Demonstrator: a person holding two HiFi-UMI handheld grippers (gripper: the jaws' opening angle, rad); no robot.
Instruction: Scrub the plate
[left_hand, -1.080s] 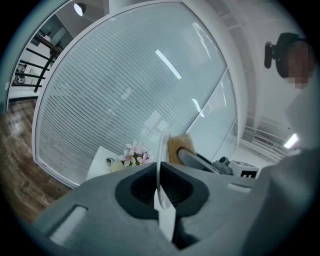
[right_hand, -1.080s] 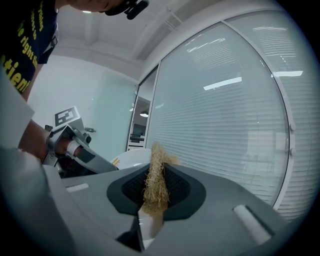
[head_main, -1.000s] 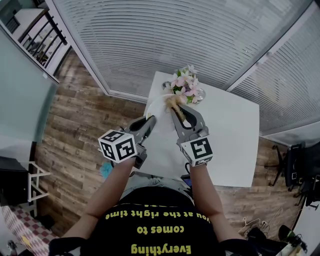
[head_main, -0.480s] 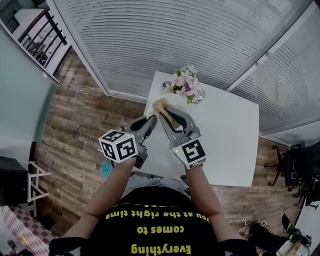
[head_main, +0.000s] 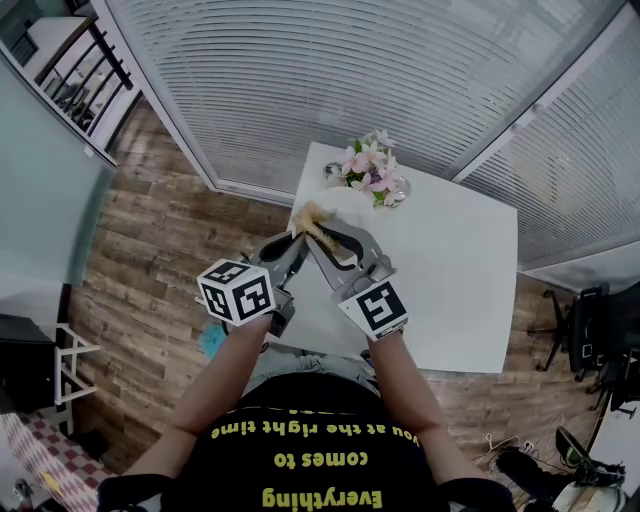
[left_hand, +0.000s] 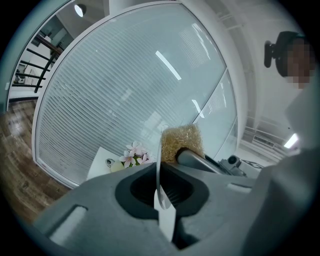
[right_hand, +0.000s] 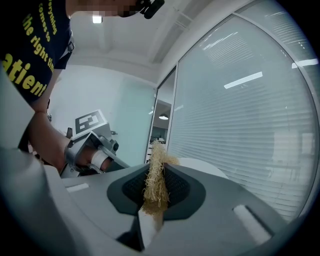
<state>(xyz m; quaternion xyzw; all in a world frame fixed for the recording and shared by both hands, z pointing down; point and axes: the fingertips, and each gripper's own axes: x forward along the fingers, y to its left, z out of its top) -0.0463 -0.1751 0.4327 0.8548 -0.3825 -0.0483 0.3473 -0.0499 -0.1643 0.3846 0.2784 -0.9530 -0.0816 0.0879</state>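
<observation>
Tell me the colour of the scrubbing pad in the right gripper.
Pale straw-tan, the fibrous scrubbing pad; best in the right gripper view.

Your head view is bright and evenly lit, with only faint shadows on the white table (head_main: 470, 290), and its fisheye bows the blinds (head_main: 380, 70) outward. Both your gripper views sit inside dark round vignettes; glare streaks (left_hand: 167, 65) cross the glass wall (left_hand: 110, 105), and the nearest foreground looks soft

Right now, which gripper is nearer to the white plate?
Left. The left gripper is shut on the plate, at its rim; the right gripper, shut on the scrubber, is just beside the plate.
</observation>
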